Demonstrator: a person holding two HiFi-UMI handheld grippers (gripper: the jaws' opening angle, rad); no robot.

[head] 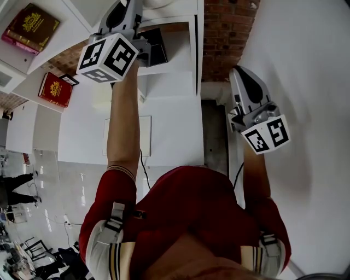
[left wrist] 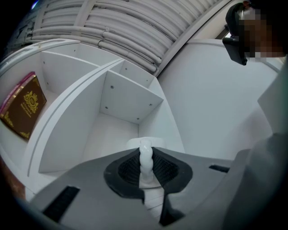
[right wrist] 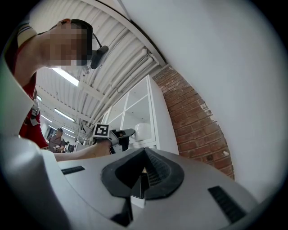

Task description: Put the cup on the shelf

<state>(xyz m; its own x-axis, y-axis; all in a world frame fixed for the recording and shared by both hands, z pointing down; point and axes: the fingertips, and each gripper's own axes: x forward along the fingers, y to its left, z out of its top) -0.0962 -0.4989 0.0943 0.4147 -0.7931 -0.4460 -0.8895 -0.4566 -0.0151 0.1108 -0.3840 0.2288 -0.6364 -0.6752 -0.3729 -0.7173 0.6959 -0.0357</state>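
Observation:
My left gripper (left wrist: 145, 167) is shut on the twisted handle (left wrist: 145, 155) of a white cup, whose rim (left wrist: 133, 143) shows just past the pads. It holds the cup inside a compartment of the white shelf (left wrist: 121, 96). In the right gripper view the cup (right wrist: 143, 130) sits at shelf-board level with the left gripper (right wrist: 118, 134) behind it. In the head view the left gripper (head: 135, 11) reaches up into the shelf (head: 175, 71), and the cup is mostly hidden there. My right gripper (head: 236, 71) hangs off to the right by the white wall, shut with nothing in it (right wrist: 143, 173).
Red books (head: 30, 26) (head: 54, 89) lie in compartments to the left, one seen as (left wrist: 22, 105). A dark object (head: 156, 46) stands in a lower compartment. A brick wall (head: 227, 33) flanks the shelf on the right. People stand far off at the left.

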